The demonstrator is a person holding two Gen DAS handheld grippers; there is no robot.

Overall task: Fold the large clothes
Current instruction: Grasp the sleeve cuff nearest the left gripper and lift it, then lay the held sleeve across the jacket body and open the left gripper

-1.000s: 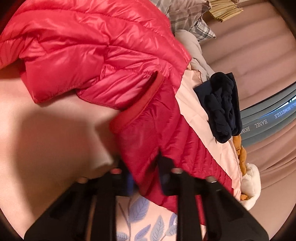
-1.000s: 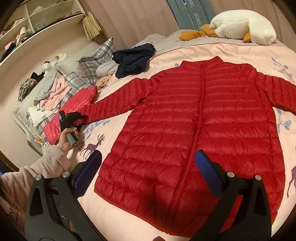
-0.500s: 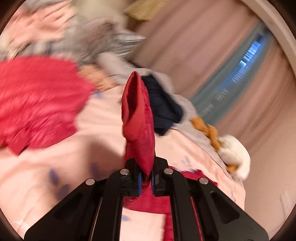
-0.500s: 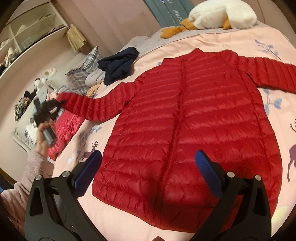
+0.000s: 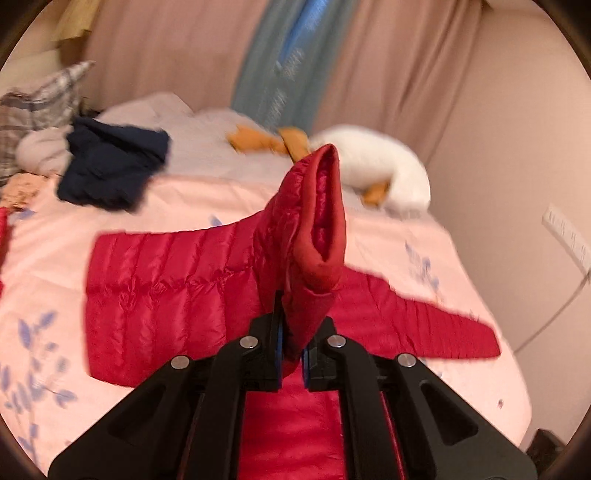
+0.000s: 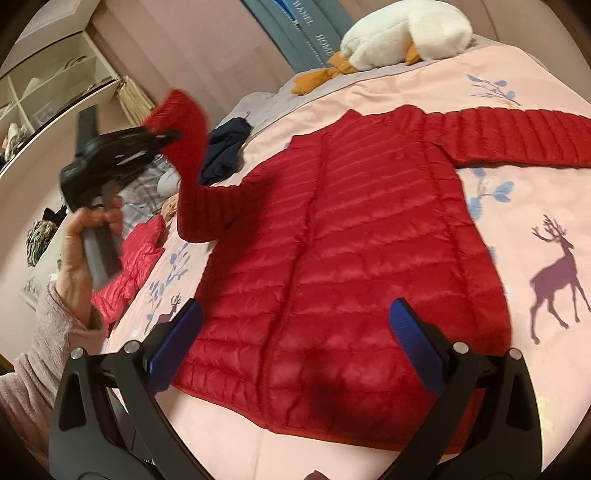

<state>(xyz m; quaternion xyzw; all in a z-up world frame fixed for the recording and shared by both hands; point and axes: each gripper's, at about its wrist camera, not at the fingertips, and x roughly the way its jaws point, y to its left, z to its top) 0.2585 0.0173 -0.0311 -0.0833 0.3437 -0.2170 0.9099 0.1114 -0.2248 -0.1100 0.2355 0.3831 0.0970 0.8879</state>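
A long red puffer jacket [image 6: 351,236] lies front up on the pink bedspread, its right sleeve [image 6: 517,136] stretched out flat. My left gripper [image 5: 291,354] is shut on the cuff of the left sleeve [image 5: 314,236] and holds it up in the air above the jacket body [image 5: 159,295]. It also shows in the right wrist view [image 6: 166,138], held in a hand, with the sleeve [image 6: 192,177] rising from the bed. My right gripper [image 6: 295,339] is open and empty, hovering over the jacket's hem.
A dark navy garment [image 6: 225,147] and a white plush goose [image 6: 402,33] lie near the head of the bed. A pinker red jacket [image 6: 133,258] lies at the left bed edge. Plaid pillows [image 5: 33,107] and shelves [image 6: 48,85] stand at the left.
My left gripper has lifted the sleeve cuff off the bed and swung it up and over towards the jacket body. My right gripper has stayed open above the hem.
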